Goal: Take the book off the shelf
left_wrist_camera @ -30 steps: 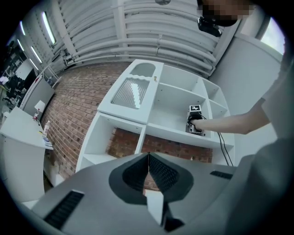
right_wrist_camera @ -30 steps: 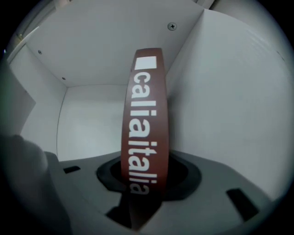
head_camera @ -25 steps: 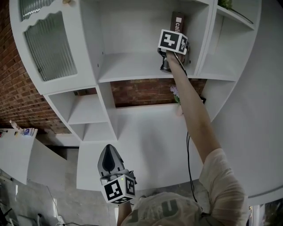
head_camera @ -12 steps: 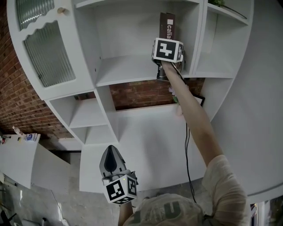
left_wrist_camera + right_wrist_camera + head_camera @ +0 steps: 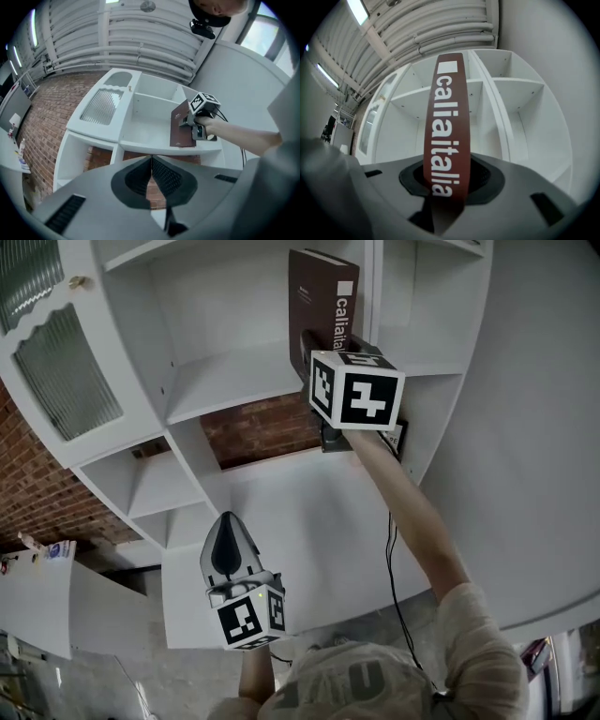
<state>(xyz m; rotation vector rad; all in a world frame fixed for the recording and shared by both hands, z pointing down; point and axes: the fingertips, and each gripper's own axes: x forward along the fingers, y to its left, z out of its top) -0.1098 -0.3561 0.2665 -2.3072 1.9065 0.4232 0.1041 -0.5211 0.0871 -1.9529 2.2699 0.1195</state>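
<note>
A dark brown book (image 5: 323, 306) with white lettering on its spine stands upright in front of the middle compartment of the white shelf unit (image 5: 225, 371). My right gripper (image 5: 319, 351) is shut on the lower part of the spine. In the right gripper view the spine (image 5: 446, 117) rises straight up from between the jaws of that gripper (image 5: 446, 180). The left gripper view shows the book (image 5: 182, 124) at the front edge of the shelf board (image 5: 145, 140). My left gripper (image 5: 228, 545) hangs low before the counter, shut and holding nothing (image 5: 151, 173).
A ribbed glass cabinet door (image 5: 56, 362) closes the unit's left side. Bare brick wall (image 5: 262, 427) shows under the shelf board, with a white counter (image 5: 309, 521) below it. A black cable (image 5: 394, 559) runs down beside the right arm. Smaller open compartments (image 5: 159, 493) sit lower left.
The right gripper has drawn the book out of the compartment's right corner, toward me and leftward. The left gripper has risen a little and stayed shut.
</note>
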